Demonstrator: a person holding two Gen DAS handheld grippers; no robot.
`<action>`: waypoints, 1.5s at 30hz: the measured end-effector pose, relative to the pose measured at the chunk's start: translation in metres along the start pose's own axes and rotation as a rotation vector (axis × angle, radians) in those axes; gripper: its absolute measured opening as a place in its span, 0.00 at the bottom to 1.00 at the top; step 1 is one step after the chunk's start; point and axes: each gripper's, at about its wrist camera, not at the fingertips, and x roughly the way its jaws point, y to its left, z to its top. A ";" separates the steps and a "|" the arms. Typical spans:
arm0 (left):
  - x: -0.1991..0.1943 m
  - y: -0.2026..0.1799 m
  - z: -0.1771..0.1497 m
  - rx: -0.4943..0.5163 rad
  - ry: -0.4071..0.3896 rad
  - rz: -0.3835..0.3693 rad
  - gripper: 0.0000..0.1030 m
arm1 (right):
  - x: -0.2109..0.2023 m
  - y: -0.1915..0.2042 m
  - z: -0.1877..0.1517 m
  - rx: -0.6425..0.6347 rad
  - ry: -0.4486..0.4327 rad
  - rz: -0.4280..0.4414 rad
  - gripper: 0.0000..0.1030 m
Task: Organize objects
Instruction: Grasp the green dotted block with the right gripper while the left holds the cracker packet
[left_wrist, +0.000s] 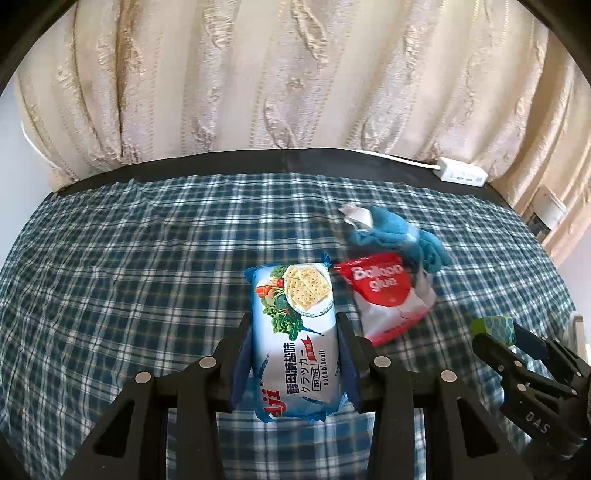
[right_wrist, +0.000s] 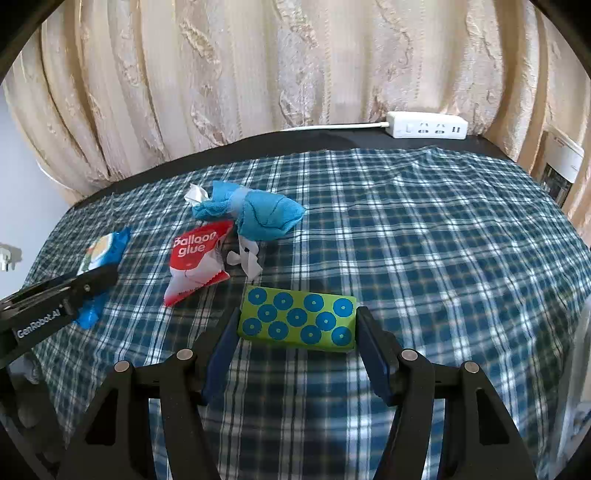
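Note:
My left gripper is shut on a blue-and-white soda biscuit pack, its pads pressed on both long sides. The pack also shows at the left of the right wrist view, with the left gripper around it. My right gripper is shut on a green box with blue dots, held by its two short ends. That box shows at the right edge of the left wrist view. A red-and-white "Balloon glue" bag lies between them. A bundled blue cloth lies behind it.
A blue plaid cloth covers the dark table. A white power strip with its cable lies at the table's back edge against a cream curtain. A white appliance stands at the far right.

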 end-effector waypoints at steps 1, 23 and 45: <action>-0.001 -0.002 -0.001 0.005 0.000 -0.006 0.43 | -0.004 -0.002 -0.002 0.005 -0.004 0.000 0.61; -0.009 -0.047 -0.019 0.115 0.021 -0.107 0.43 | -0.086 -0.055 -0.025 0.123 -0.133 -0.069 0.61; -0.017 -0.051 -0.022 0.121 0.008 -0.118 0.43 | -0.026 -0.053 -0.038 -0.047 0.017 -0.071 0.67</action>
